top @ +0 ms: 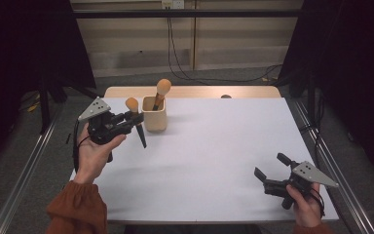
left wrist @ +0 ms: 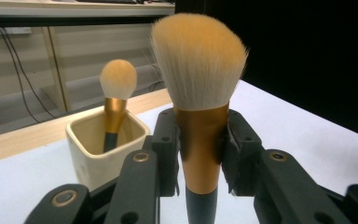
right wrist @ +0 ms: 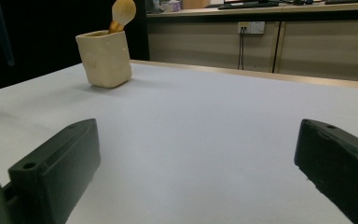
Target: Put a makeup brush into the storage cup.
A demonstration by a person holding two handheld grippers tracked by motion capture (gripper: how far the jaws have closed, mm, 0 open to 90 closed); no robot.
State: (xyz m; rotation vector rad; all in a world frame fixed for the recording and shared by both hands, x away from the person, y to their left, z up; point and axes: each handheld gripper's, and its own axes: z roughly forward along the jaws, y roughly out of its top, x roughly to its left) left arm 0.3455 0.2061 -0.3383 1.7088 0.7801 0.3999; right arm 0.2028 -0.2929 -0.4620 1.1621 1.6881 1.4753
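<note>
My left gripper is clamped on a brush, jaws pressed against its gold ferrule, bristles up and dark handle pointing down over the table. It hangs just left of the cup at the far left, where a second brush leans. My right gripper sits at the near right, jaws spread wide with nothing between them.

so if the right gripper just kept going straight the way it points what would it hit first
Probably nothing nearby: the right gripper points its open jaws over bare white table. The cream cup sits far ahead and left of its line, though depth is unclear.
</note>
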